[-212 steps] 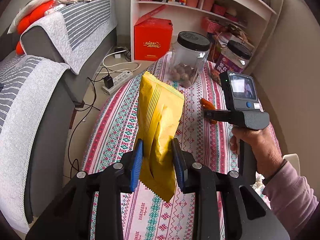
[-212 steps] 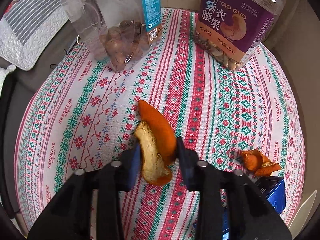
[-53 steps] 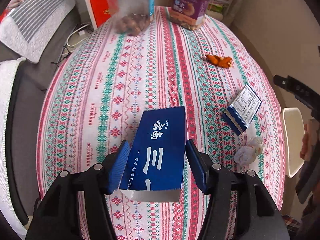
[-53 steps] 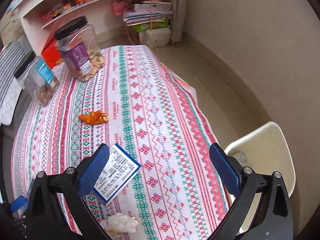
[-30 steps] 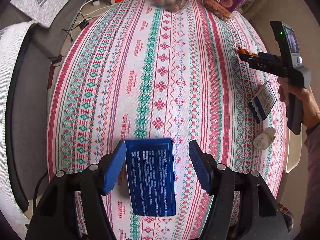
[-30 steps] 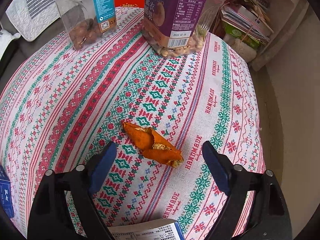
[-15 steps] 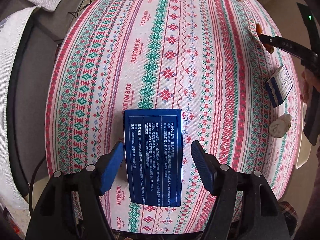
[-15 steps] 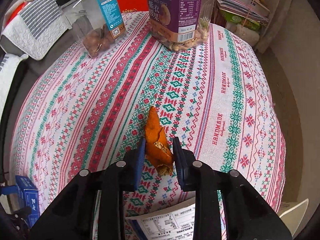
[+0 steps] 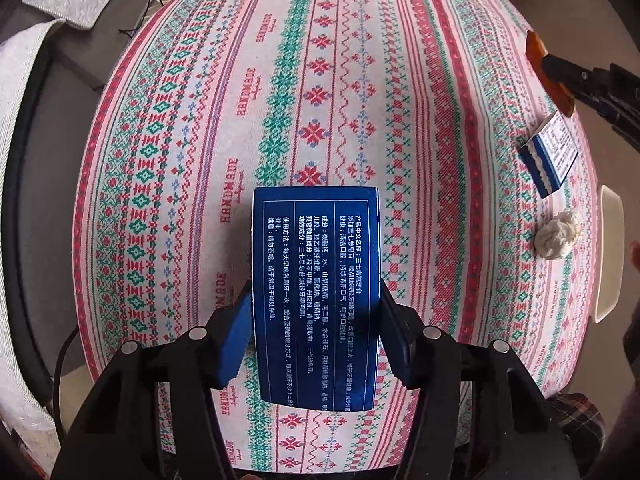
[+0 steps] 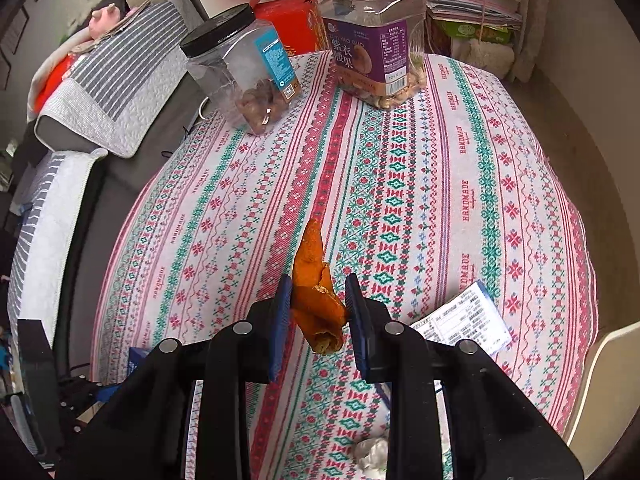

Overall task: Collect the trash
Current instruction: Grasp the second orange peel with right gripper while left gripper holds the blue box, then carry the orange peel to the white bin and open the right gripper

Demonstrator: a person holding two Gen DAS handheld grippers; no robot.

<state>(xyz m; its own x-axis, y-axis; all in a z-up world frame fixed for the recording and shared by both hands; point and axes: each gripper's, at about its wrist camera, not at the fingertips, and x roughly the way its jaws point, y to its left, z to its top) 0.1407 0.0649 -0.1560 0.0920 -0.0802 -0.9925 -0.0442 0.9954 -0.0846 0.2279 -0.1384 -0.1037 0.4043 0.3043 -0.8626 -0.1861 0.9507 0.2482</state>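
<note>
Two lidded jars [image 10: 372, 36] stand on the patterned tablecloth [image 10: 440, 200].

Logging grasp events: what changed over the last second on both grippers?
The right gripper closed on the orange peel and lifted it. The left gripper has been closing on the blue box. White-labelled box, crumpled tissue and jars stayed put.

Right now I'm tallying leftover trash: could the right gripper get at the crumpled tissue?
Probably not yet: the right gripper is shut on an orange peel, so its jaws are occupied. Otherwise the crumpled tissue lies uncovered on the tablecloth.
</note>
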